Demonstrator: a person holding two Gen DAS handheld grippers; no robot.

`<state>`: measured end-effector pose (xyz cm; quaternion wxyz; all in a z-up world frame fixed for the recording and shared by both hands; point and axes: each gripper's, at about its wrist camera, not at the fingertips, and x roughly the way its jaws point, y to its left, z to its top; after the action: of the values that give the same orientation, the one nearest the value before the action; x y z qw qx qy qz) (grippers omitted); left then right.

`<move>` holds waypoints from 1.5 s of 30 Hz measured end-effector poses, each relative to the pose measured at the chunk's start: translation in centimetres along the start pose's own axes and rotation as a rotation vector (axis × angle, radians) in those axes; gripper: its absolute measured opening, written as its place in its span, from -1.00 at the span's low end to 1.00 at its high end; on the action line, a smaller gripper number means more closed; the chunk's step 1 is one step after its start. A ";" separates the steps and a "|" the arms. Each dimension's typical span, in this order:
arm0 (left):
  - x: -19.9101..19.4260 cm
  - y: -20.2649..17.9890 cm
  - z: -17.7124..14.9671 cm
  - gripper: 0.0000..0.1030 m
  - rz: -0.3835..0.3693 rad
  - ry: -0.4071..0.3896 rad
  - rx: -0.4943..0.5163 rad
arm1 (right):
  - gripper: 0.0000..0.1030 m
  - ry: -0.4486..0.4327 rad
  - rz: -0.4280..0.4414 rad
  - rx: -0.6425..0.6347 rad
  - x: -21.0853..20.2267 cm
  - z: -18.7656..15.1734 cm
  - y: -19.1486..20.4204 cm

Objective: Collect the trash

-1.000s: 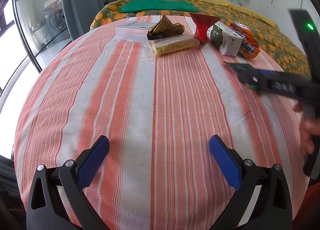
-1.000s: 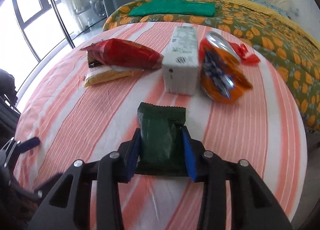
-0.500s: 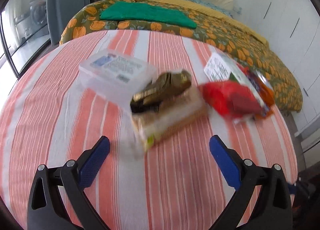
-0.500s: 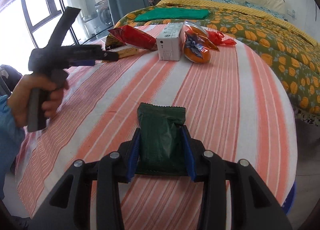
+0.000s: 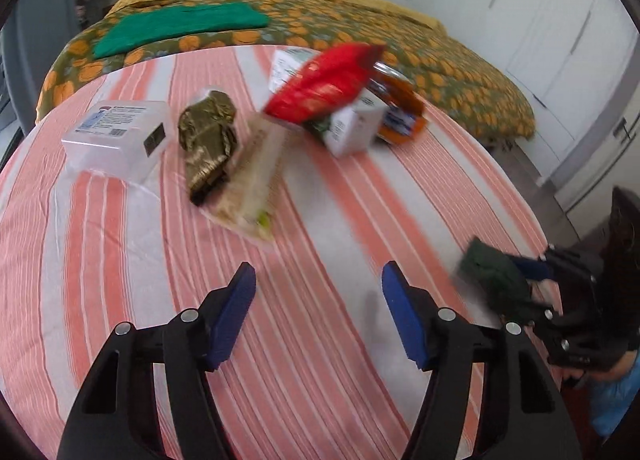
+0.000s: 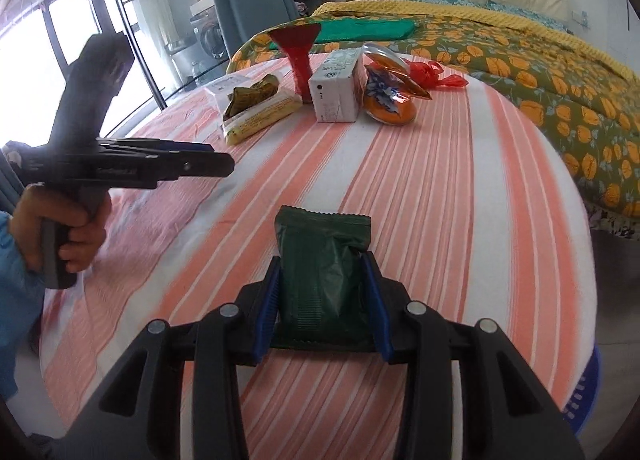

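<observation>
My right gripper (image 6: 322, 292) is clamped on the dark green packet (image 6: 322, 260), which stands upright between its blue pads above the near part of the striped tablecloth (image 6: 440, 188). The packet is crinkled foil with a serrated top edge. My left gripper (image 5: 318, 308) hangs spread wide and empty, with the remaining wrappers (image 5: 224, 148) farther off.

left gripper (image 5: 318, 302) moved nearer the red packet (image 5: 326, 84), jaws narrower
</observation>
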<state>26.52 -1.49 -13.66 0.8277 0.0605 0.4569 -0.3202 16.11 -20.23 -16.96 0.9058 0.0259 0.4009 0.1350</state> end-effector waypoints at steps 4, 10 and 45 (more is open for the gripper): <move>0.1 -0.8 0.9 0.53 0.122 -0.038 0.033 | -0.25 0.013 -0.013 0.004 -0.5 -0.5 0.1; 3.0 0.1 3.3 0.25 0.163 -0.055 -0.045 | -0.25 0.012 -0.028 0.002 -0.8 -0.9 0.1; -1.4 -4.3 -3.4 -0.57 0.186 0.021 -0.132 | -0.25 0.043 0.027 -0.003 -3.0 -1.4 -1.4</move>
<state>21.06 -2.86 -13.69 0.8513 0.0514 0.4779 -0.2104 13.52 -22.49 -15.97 0.8950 0.0270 0.4198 0.1481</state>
